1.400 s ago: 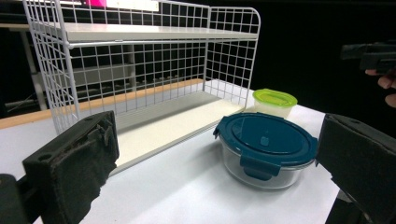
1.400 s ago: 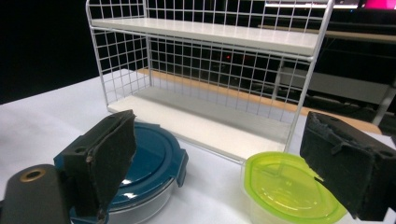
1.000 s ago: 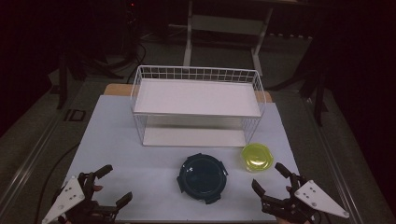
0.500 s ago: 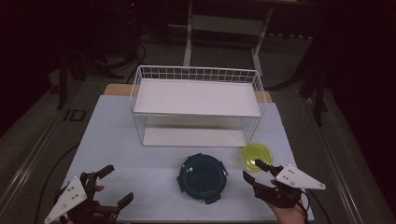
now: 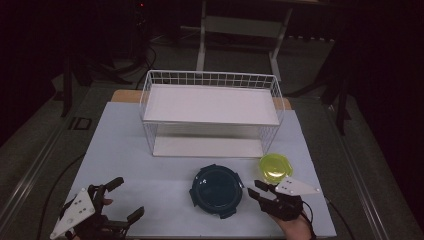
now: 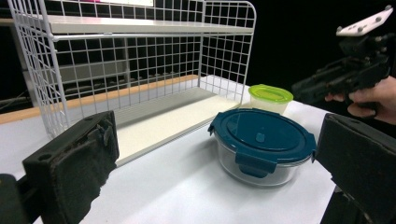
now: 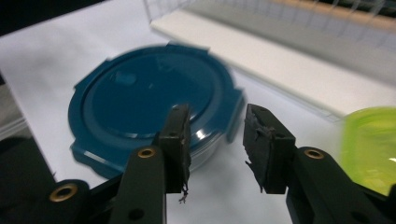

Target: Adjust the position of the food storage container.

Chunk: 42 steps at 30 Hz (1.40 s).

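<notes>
A round glass container with a dark blue clip lid (image 5: 216, 189) (image 6: 261, 140) (image 7: 140, 100) stands on the white table, in front of the rack. A small container with a yellow-green lid (image 5: 275, 167) (image 6: 271, 95) (image 7: 373, 144) sits to its right. My right gripper (image 5: 255, 189) (image 7: 215, 135) hovers low, just right of the blue lid and pointing at its rim. Its jaws have just been closing. They stand partly open, and nothing is pressed between them. My left gripper (image 5: 125, 198) (image 6: 219, 140) rests wide open at the near left corner, facing the blue container from a distance.
A white wire rack (image 5: 210, 115) (image 6: 140, 60) with two shelves stands at the table's middle, behind both containers. The table's front edge (image 5: 200, 237) runs just below both grippers. The room beyond the table is dark.
My right gripper has moved left and down, from the near right corner to the blue container's right rim, and its jaws have narrowed. The left gripper has stayed put.
</notes>
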Motion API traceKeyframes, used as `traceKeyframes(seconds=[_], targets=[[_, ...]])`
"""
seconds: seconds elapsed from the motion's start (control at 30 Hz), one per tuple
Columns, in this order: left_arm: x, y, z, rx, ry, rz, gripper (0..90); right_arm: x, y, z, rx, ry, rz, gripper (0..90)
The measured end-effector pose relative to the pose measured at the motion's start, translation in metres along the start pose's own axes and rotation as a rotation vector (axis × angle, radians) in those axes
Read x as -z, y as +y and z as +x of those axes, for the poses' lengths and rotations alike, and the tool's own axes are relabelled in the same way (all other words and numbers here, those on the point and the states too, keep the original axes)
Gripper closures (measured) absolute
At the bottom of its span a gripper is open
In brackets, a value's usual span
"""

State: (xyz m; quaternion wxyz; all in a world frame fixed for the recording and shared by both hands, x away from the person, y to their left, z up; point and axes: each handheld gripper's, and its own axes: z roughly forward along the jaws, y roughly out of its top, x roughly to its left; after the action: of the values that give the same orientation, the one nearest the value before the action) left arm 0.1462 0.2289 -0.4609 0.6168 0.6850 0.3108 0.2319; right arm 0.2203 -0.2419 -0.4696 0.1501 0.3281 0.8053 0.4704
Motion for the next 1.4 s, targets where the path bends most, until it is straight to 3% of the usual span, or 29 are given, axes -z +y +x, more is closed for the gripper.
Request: traceKeyframes(seconds=[0.27, 0.43, 0.57, 1.07, 1.4], targets=[[0.000, -0.001, 0.000, -0.003, -0.002, 0.004, 0.0, -0.013, -0.010, 0.008, 0.022, 0.037, 0.070, 75.8], [-0.001, -0.001, 0.000, -0.002, -0.003, 0.007, 0.0, -0.015, -0.014, 0.012, 0.040, 0.049, 0.114, 89.8], [-0.001, -0.001, 0.001, -0.002, -0.002, 0.006, 0.0, -0.018, -0.017, 0.015, 0.052, 0.060, 0.140, 90.0], [-0.002, -0.001, 0.001, -0.003, -0.004, 0.008, 0.0, -0.023, -0.014, 0.018, 0.043, 0.102, 0.144, 90.0], [-0.002, -0.002, 0.001, -0.002, -0.006, 0.008, 0.0, -0.039, -0.006, 0.033, 0.059, 0.161, 0.138, 90.0]])
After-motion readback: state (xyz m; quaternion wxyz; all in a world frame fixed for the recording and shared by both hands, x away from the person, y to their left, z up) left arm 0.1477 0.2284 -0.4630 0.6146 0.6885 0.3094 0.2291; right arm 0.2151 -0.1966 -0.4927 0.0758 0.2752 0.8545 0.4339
